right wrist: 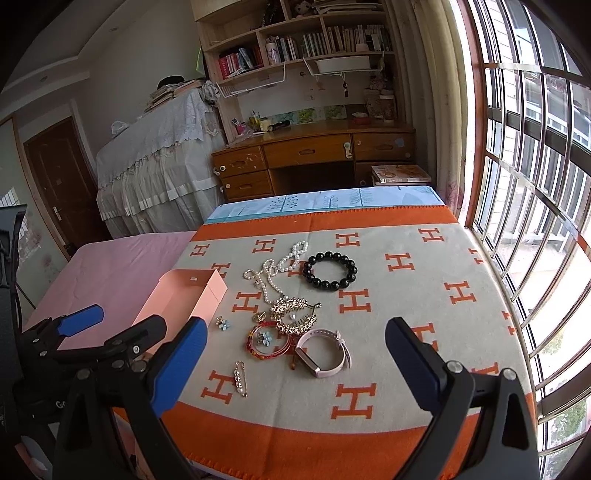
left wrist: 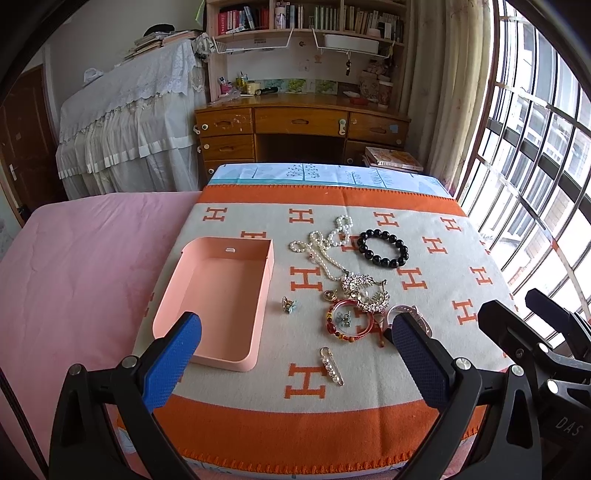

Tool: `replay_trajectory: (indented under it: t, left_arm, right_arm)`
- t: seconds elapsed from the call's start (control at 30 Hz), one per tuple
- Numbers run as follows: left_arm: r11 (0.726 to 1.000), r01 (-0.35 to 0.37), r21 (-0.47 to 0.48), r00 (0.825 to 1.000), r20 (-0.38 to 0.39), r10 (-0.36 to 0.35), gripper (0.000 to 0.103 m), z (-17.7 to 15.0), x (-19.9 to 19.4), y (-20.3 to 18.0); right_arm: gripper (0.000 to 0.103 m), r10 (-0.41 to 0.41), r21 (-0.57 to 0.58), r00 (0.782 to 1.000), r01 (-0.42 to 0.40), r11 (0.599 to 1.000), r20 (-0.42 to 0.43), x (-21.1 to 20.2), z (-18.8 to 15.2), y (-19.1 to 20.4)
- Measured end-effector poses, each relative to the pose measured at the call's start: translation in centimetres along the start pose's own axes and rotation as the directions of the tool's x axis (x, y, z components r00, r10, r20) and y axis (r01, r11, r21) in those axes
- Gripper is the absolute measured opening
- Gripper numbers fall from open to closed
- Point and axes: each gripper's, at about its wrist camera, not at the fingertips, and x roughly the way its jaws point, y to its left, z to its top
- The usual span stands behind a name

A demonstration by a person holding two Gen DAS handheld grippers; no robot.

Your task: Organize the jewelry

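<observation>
Both grippers hover over the near orange border of the blanket (left wrist: 332, 417), jaws spread wide, holding nothing. Left gripper (left wrist: 295, 354) sits low over the near edge, its left pad overlapping the near corner of the pink box (left wrist: 221, 295). Right gripper (right wrist: 295, 362) is just to its right; the watch lies between its pads in the right wrist view.

Nearest item: pearl safety pin (left wrist: 332, 365), long axis running near-right to far-left, loose on the blanket. Next, the pink watch (right wrist: 325, 354), strap curled in a loop lying on its side, dark face toward the camera. Touching it on the left, a red bangle (right wrist: 267, 341) lying flat with 1 blue flower earring (right wrist: 264, 338) inside the ring. A 2nd flower earring (right wrist: 222, 324) lies alone between bangle and box.

Just beyond, a rhinestone hair comb (right wrist: 293, 314) overlaps the bangle's far rim. The pearl necklace (left wrist: 325, 247) trails from the comb away to the far left in loose loops. Black bead bracelet (left wrist: 382, 248) lies flat, just right of the pearls, apart from them.

The box is open, long axis near to far, left of all the jewelry, nothing in it.

Beyond the bed: wooden desk (left wrist: 303, 122), bookshelf (left wrist: 306, 18); barred window (left wrist: 535, 147) at right.
</observation>
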Motion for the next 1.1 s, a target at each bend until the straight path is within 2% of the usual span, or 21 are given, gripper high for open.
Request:
replay_trajectory:
  t: [0.6,0.77,0.97,1.1]
  left_arm:
    - [1.000,-0.018,0.017,1.000,0.012,0.018,0.102,0.7,-0.3,-0.6]
    - [0.999,0.002,0.037,0.999,-0.036,0.000,0.102,1.5,1.0,-0.5]
    - [0.995,0.092,0.035,0.989,-0.119,-0.087,0.102,3.0,3.4,-0.3]
    - [0.994,0.096,0.049,0.985,-0.149,-0.088,0.102,5.2,4.8,-0.2]
  right_arm:
    - [0.098,0.025,-0.023,1.000,-0.025,0.999,0.010,0.1,0.6,-0.2]
    - [0.098,0.019,-0.049,1.000,-0.020,0.999,-0.002,0.9,1.0,0.0]
    - [0.098,0.024,-0.072,0.999,-0.027,0.997,-0.036,2.1,2.0,-0.3]
    - [0.098,0.015,-0.109,0.998,-0.021,0.994,-0.054,2.8,3.8,-0.5]
